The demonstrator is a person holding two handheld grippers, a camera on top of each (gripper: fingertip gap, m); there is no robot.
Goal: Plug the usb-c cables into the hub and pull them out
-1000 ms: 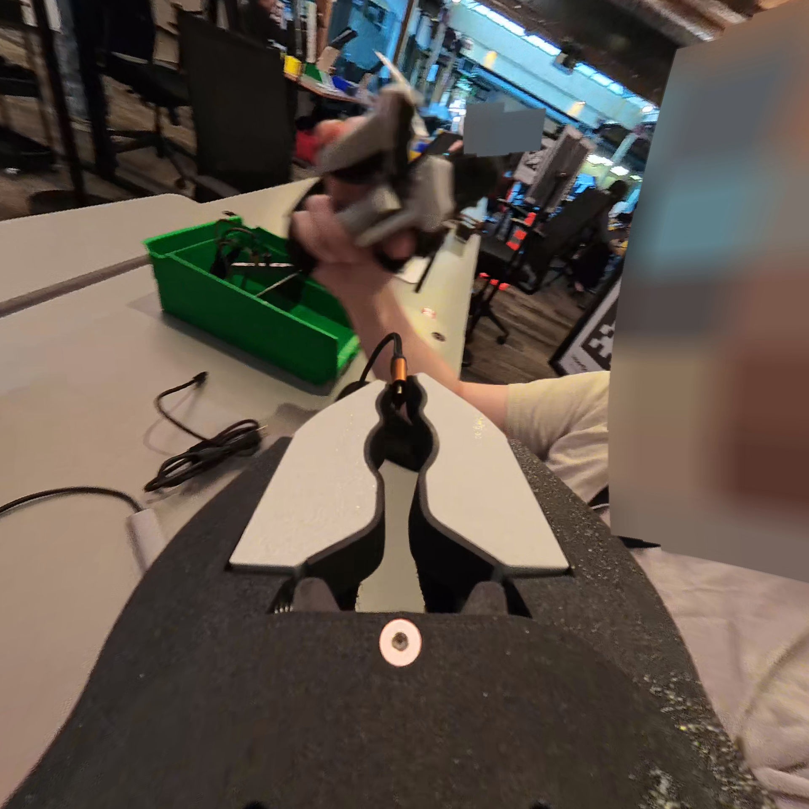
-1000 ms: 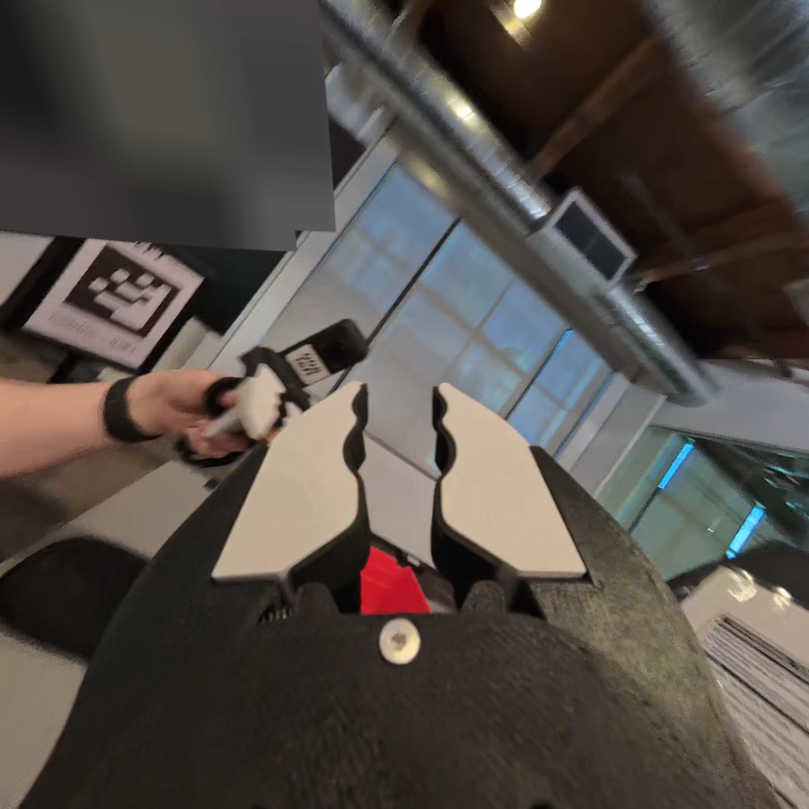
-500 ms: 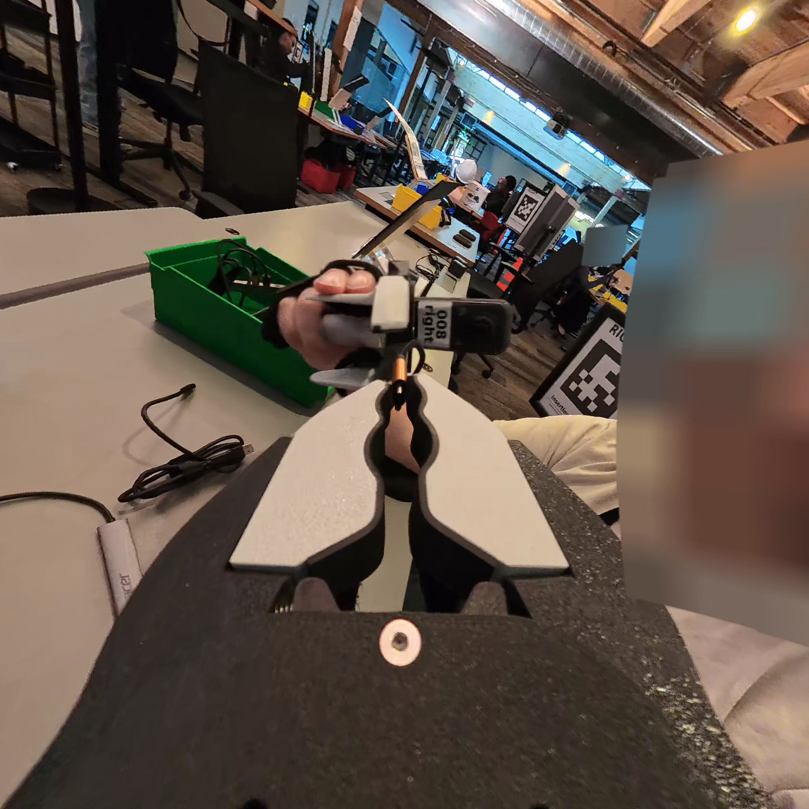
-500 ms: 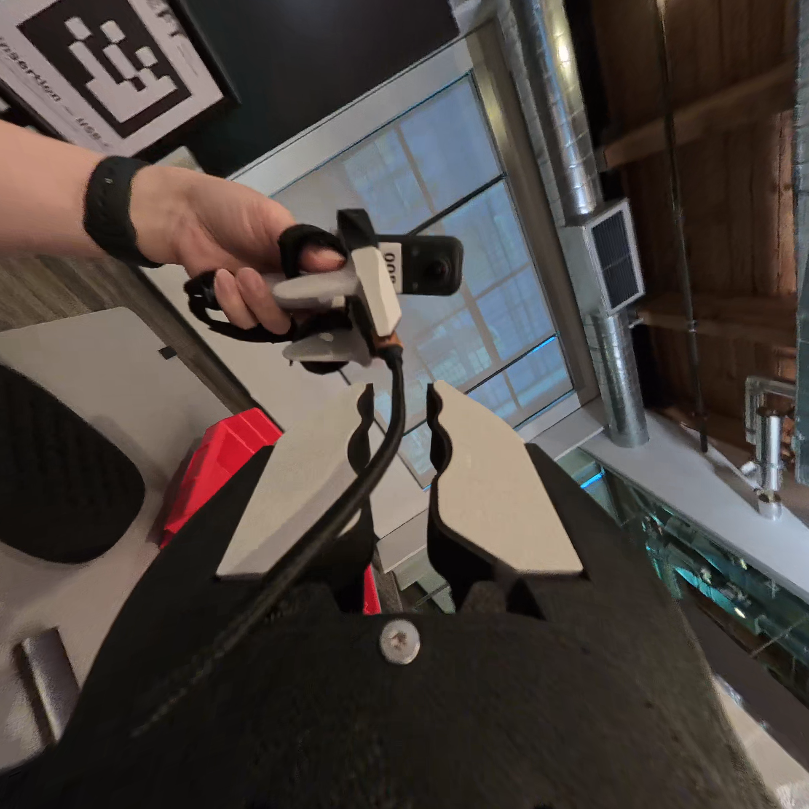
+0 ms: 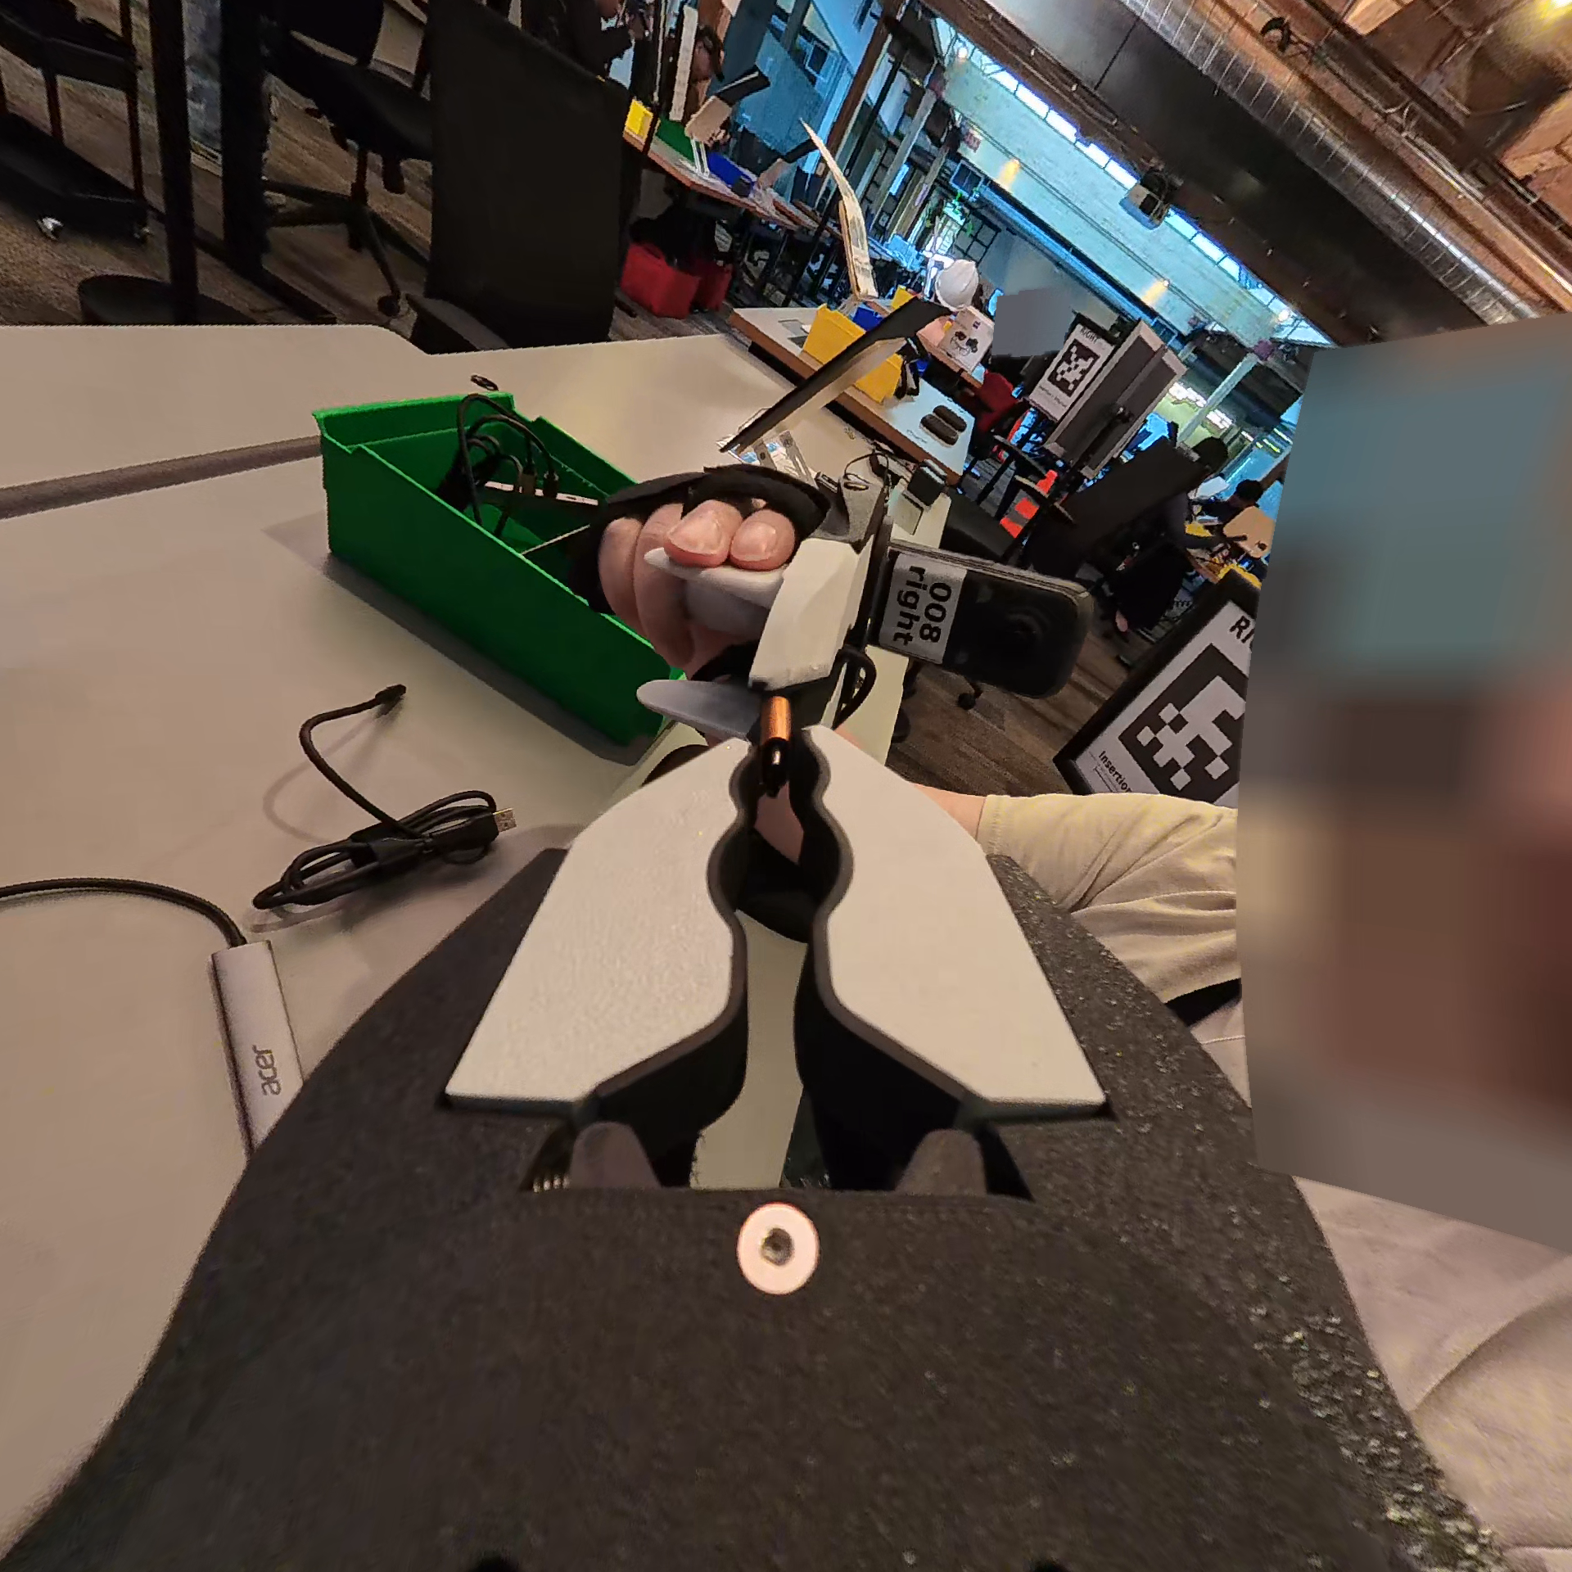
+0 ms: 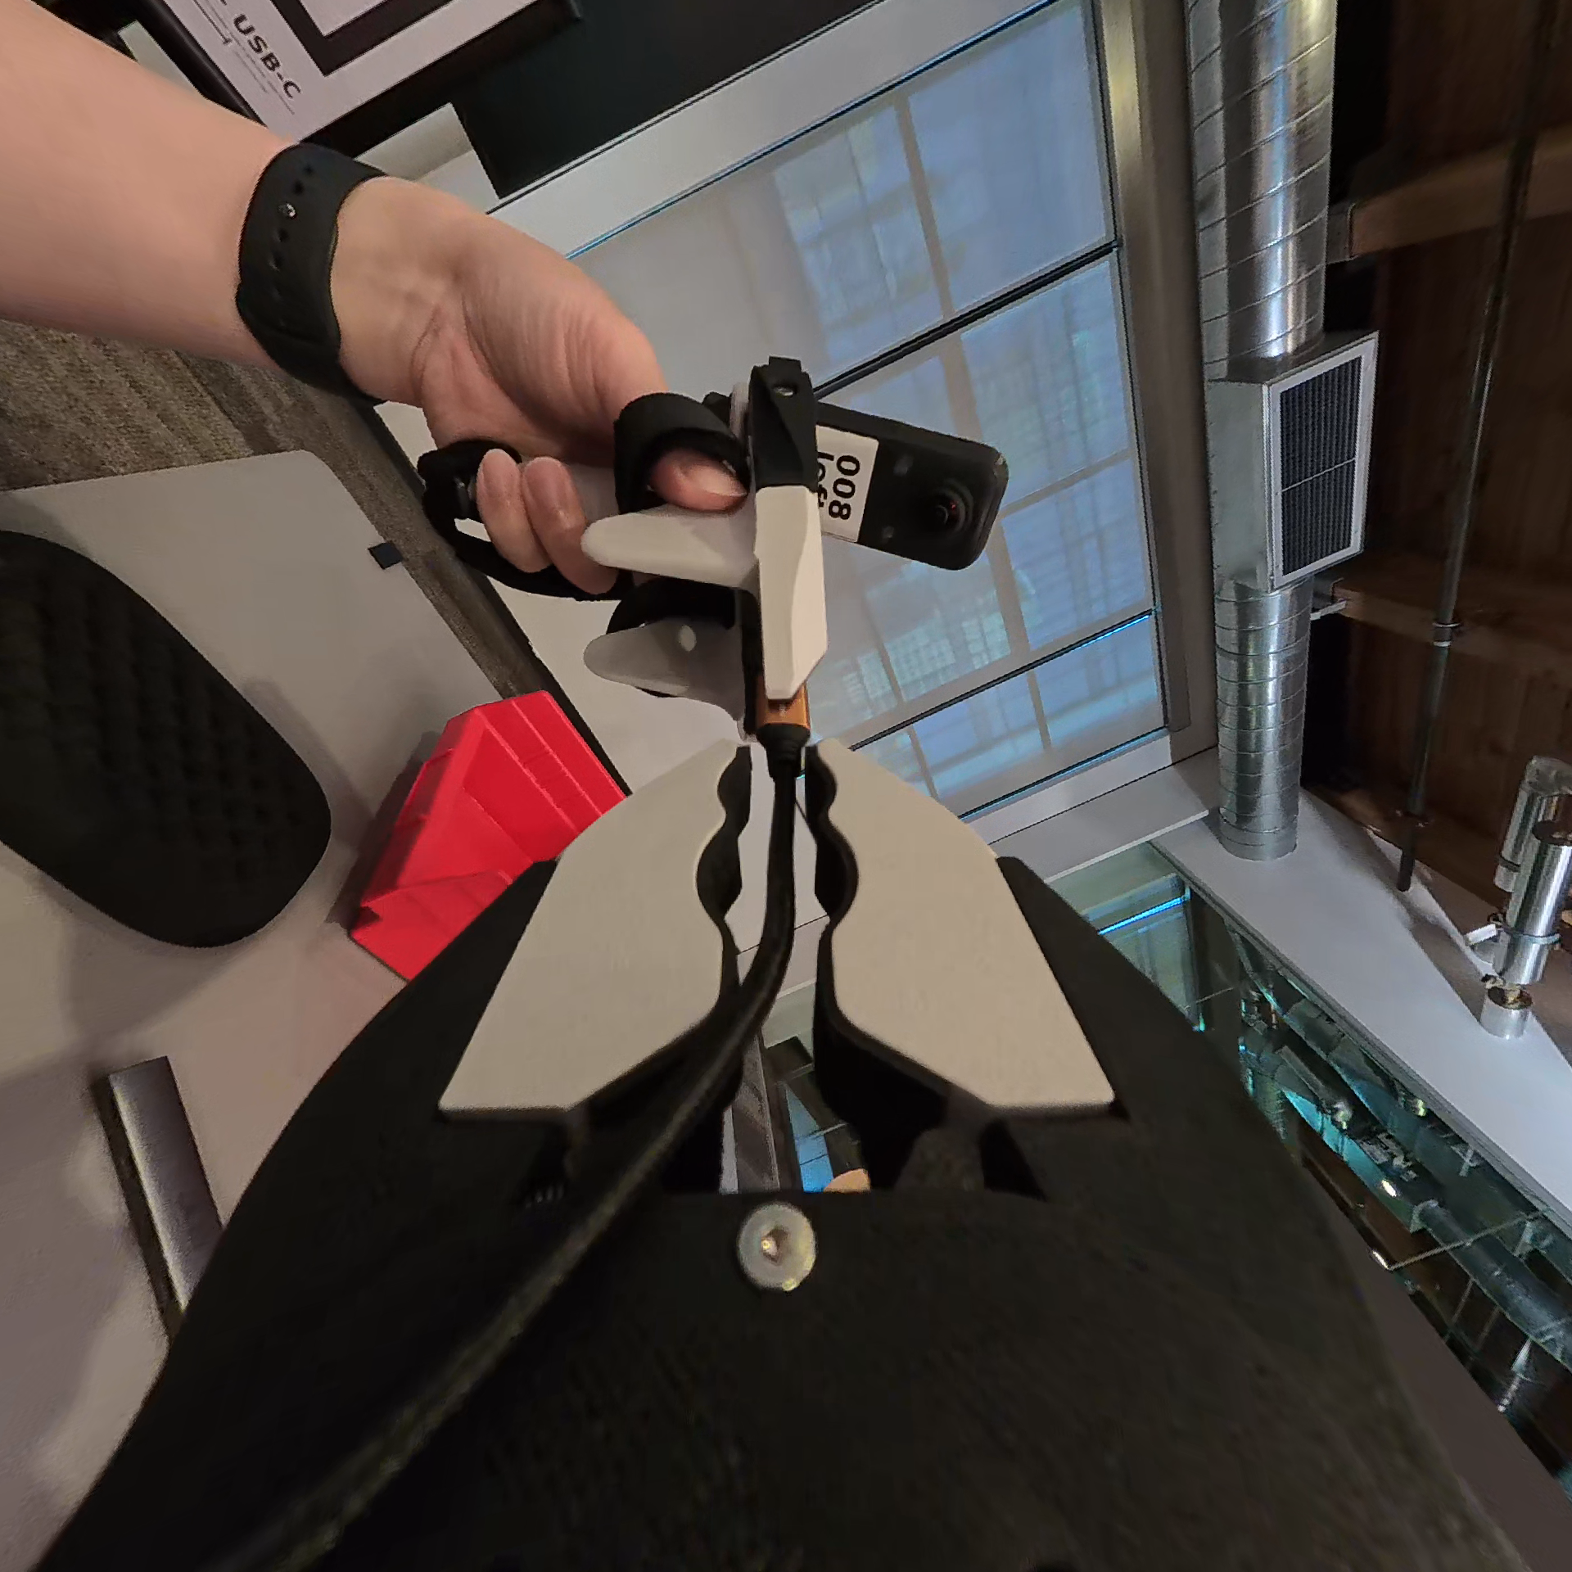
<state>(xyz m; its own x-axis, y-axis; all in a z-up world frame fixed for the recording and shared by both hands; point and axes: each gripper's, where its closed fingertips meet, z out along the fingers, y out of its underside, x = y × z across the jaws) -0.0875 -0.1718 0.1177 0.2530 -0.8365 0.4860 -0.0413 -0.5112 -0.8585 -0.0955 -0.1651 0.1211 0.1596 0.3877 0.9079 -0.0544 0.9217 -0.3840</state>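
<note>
1. Left wrist view:
   - The left gripper (image 5: 774,761) is clenching on the plug end of a usb-c cable (image 5: 776,723). The plug's copper collar is sticking out just past the tips at 12 o'clock, up in the air.
   - The right gripper (image 5: 770,680) is meeting it tip to tip from 12 o'clock.
   - The silver hub (image 5: 255,1046) is lying on the grey table (image 5: 128,680) at 8 o'clock. Only its own lead is trailing off it, and no cable is showing in its ports. I judge this plug-in, and the pulling out, is not yet done.
   - A second, bundled cable (image 5: 383,842) is waiting loose at 9 o'clock.
   - The green bin (image 5: 476,578) at 10 o'clock is holding a tangle of more dark cables (image 5: 502,468).

2. Right wrist view:
   - The right gripper's fingers are standing apart and straddling the black cord just below the collar, gripping nothing. Light is showing on both sides of the cord.
   - The left gripper, at 12 o'clock, is pinching the collar, so this looks like a handover in the making.
   - The red bin (image 6: 485,834) at 10 o'clock is showing its outside only, so I cannot tell its contents.
</note>
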